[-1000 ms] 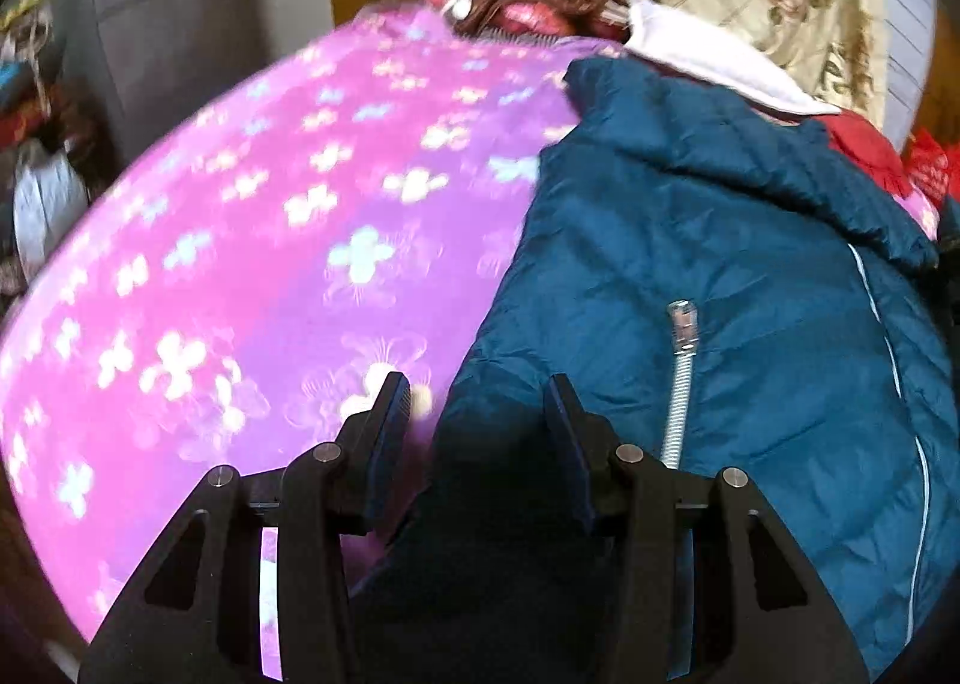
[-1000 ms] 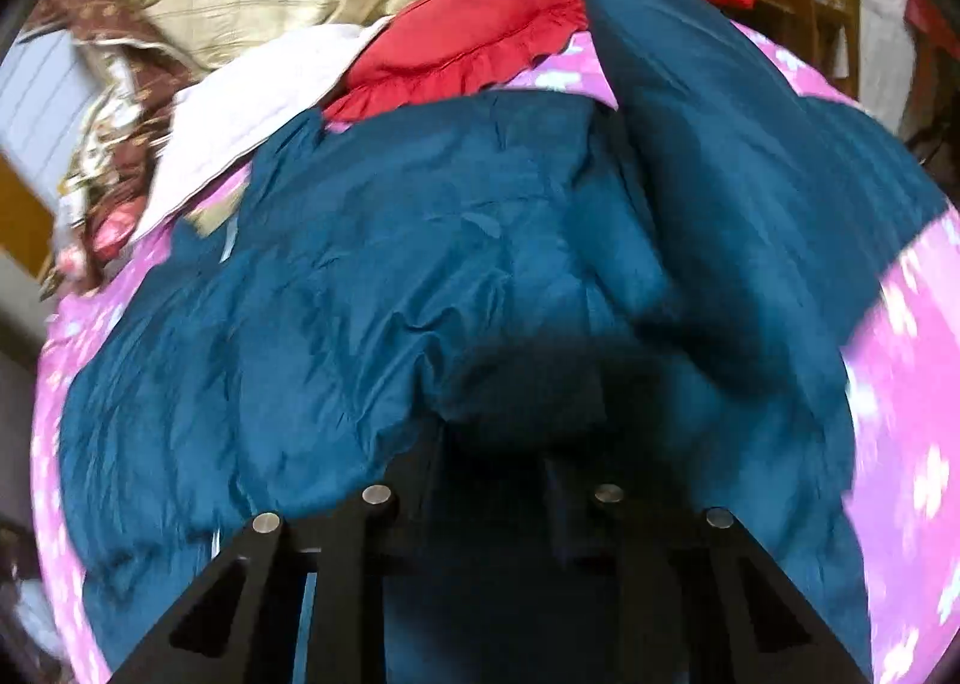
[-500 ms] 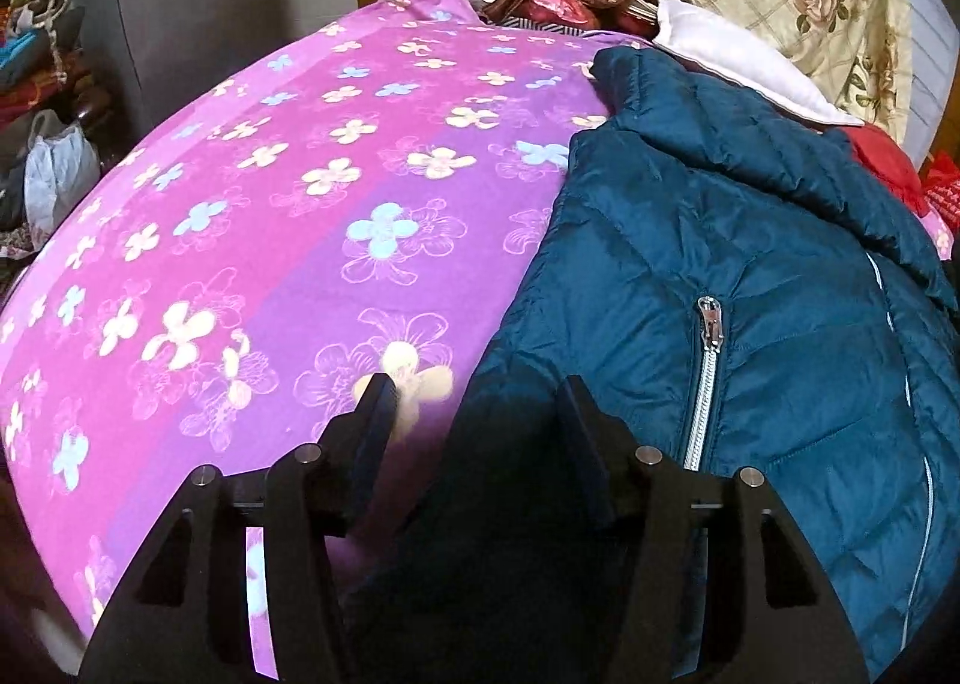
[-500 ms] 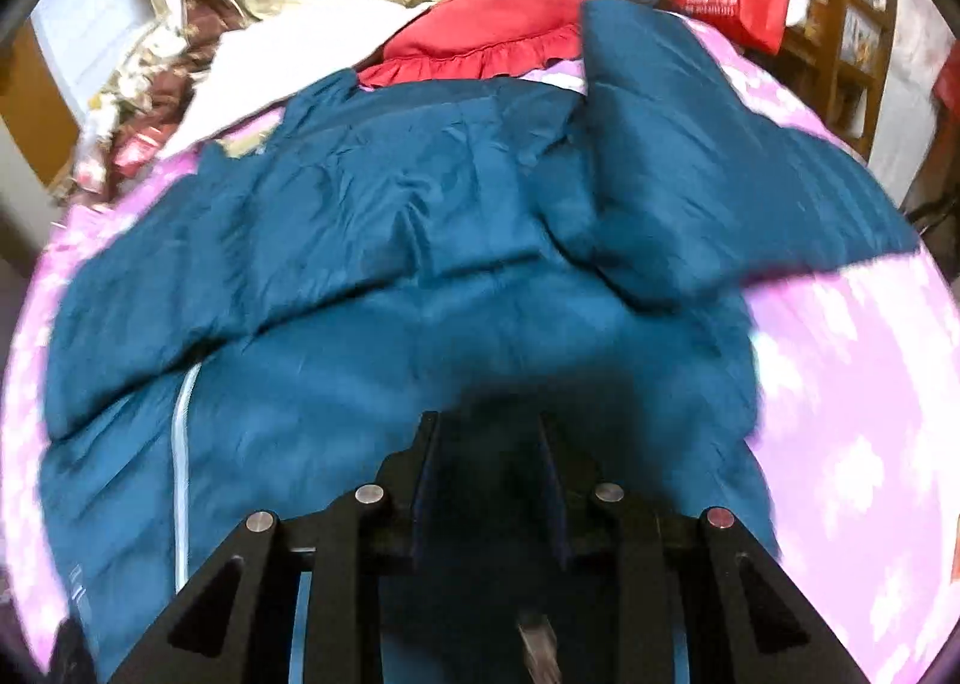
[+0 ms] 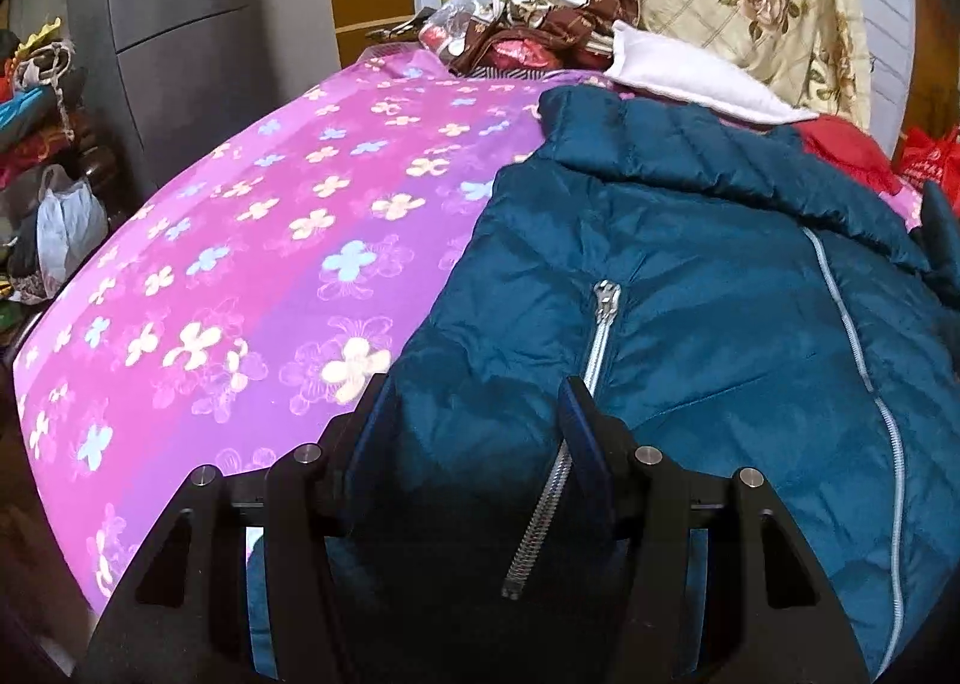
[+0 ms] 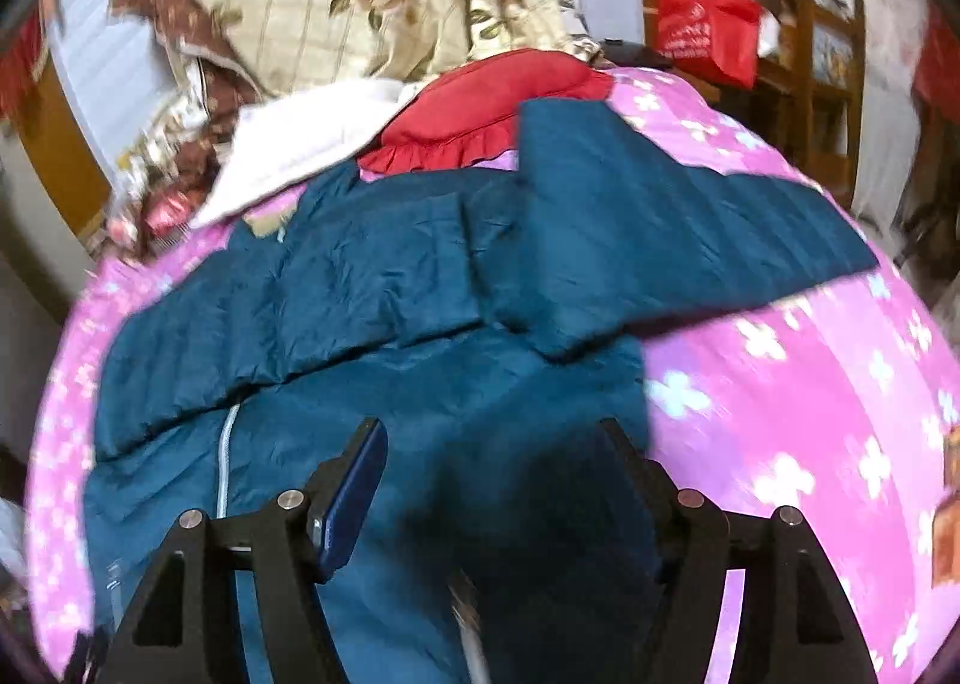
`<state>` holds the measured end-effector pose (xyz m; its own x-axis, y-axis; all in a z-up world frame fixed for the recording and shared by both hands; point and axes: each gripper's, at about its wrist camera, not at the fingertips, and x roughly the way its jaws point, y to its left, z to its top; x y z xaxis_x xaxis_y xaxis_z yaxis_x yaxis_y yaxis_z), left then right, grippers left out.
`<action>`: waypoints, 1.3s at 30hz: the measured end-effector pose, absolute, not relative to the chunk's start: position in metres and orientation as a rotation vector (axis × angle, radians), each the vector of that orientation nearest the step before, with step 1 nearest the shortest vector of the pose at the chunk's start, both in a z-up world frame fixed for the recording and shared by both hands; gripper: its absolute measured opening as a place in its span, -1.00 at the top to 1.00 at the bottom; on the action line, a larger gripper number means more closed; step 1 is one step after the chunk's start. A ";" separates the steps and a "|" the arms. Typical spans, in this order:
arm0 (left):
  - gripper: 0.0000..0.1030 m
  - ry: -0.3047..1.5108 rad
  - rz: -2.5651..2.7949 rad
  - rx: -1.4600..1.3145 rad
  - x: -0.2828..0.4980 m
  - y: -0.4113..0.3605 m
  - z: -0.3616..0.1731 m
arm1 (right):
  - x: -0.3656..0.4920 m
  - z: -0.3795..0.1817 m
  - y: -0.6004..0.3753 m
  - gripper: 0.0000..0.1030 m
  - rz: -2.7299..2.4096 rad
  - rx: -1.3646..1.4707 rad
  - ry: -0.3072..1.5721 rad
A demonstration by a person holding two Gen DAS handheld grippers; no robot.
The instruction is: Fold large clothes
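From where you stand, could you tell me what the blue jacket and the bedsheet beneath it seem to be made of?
Blue jacket: probably padded nylon or polyester shell; it has a slight sheen, quilted seams and puffy creases, with a metal-looking zipper. Bedsheet: matte woven or brushed fabric, printed with flowers; the exact fibre is unclear.

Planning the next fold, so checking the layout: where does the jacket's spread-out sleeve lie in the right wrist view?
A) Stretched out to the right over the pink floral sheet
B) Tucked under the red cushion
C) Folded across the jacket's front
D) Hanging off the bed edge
A: the sleeve extends from the teal jacket rightward, lying flat on the pink floral sheet, clear of the red cushion.
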<state>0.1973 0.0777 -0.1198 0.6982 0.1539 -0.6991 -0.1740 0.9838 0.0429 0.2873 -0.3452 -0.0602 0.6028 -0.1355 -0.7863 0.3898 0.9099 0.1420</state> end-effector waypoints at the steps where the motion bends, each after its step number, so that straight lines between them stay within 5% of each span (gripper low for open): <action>1: -0.09 0.785 0.185 -0.029 0.199 0.078 -0.123 | 0.303 -0.063 -0.337 -0.32 -0.323 0.295 0.882; 12: -0.10 0.846 0.150 -0.073 0.210 0.083 -0.133 | 0.438 -0.118 -0.315 -0.33 -0.389 0.259 0.998; 20: -0.18 0.850 0.185 -0.021 0.212 0.076 -0.134 | 0.373 -0.130 -0.324 -0.33 -0.207 0.318 1.083; 28: -0.27 0.853 0.180 -0.068 0.209 0.084 -0.135 | 0.243 -0.090 -0.448 -0.32 -0.187 0.677 0.825; 39: -0.56 0.882 0.189 -0.123 0.216 0.092 -0.140 | 0.244 -0.153 -0.585 -0.24 -0.304 1.091 0.708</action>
<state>0.2162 0.0920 -0.1397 0.6203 0.1139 -0.7761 -0.2148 0.9762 -0.0284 0.2441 -0.5853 -0.1527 0.7449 0.1105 -0.6580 0.5533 0.4489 0.7017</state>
